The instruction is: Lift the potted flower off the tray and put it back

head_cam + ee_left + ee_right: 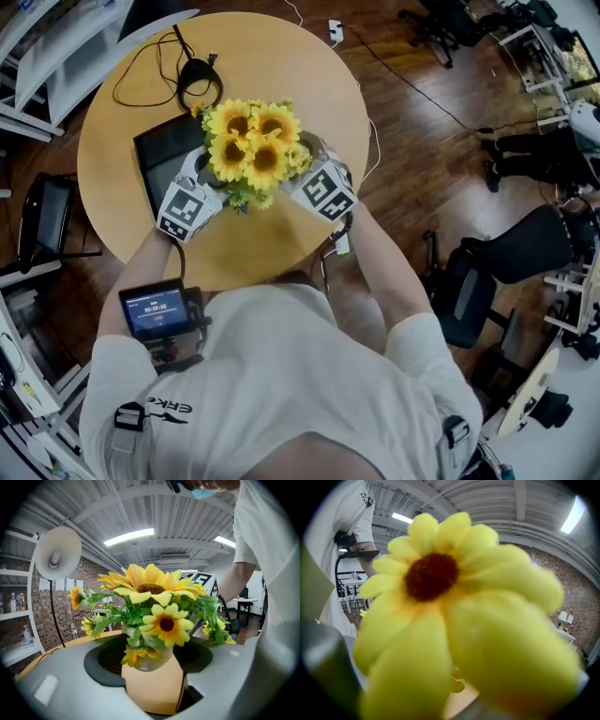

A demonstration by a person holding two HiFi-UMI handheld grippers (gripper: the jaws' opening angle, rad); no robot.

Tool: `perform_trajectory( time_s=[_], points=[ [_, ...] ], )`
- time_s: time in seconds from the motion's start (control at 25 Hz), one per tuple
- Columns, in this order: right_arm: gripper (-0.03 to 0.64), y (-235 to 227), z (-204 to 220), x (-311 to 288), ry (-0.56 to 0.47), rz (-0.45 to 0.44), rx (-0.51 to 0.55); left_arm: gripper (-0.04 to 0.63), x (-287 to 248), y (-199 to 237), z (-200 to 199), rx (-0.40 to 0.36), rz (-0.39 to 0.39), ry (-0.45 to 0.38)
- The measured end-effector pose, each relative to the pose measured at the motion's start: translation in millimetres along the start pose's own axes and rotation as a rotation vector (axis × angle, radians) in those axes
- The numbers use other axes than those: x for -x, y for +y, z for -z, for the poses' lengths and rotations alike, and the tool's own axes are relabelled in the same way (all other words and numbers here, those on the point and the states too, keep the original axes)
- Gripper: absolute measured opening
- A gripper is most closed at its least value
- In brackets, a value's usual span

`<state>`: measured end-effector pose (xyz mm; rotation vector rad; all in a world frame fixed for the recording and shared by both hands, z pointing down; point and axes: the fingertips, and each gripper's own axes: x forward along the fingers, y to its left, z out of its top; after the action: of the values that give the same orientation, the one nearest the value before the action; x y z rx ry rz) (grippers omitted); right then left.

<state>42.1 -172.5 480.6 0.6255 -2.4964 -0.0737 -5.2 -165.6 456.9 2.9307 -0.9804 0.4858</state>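
Note:
The potted flower (251,150) is a bunch of yellow sunflowers in a tan pot (152,686). It hangs above the round wooden table (281,66), just right of the black tray (159,150). My left gripper (214,183) is at the pot's left side, and in the left gripper view its grey jaws (152,660) close on the tan pot. My right gripper (305,178) is at the plant's right side with its tips hidden under the blooms. A single sunflower (454,620) fills the right gripper view, so its jaws do not show.
A black cable with a round black part (199,84) lies on the table behind the tray. Behind the pot stands a white lamp head (56,555). Office chairs (487,281) and shelving (56,56) stand around the table, and a cable runs across the wood floor (422,94).

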Motion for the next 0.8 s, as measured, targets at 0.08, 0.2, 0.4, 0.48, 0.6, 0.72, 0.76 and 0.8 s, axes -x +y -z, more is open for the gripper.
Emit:
perform_trajectory(
  time_s=[0.08, 0.2, 0.4, 0.48, 0.6, 0.72, 0.76, 0.8],
  points=[
    [0.419, -8, 23, 5, 0.012, -0.006, -0.012, 0.299, -21, -9, 8, 0.015, 0.010, 0.012],
    [0.419, -14, 62, -14, 0.041, -0.019, -0.042, 0.299, -48, -9, 45, 0.053, 0.028, 0.033],
    [0.419, -17, 113, -45, 0.073, -0.040, -0.089, 0.299, -78, -6, 97, 0.097, 0.046, 0.058],
    [0.419, -15, 114, -44, 0.082, -0.046, -0.100, 0.299, -77, -8, 97, 0.108, 0.050, 0.066],
    [0.419, -14, 115, -44, 0.093, -0.054, -0.108, 0.299, -77, -9, 98, 0.127, 0.053, 0.074],
    [0.420, -14, 117, -47, 0.102, -0.060, -0.111, 0.299, -78, -8, 102, 0.138, 0.051, 0.084],
    [0.420, -14, 119, -48, 0.105, -0.061, -0.111, 0.299, -79, -8, 103, 0.141, 0.051, 0.088],
    [0.420, -14, 120, -49, 0.109, -0.062, -0.111, 0.299, -79, -8, 104, 0.143, 0.050, 0.091]
  ],
)
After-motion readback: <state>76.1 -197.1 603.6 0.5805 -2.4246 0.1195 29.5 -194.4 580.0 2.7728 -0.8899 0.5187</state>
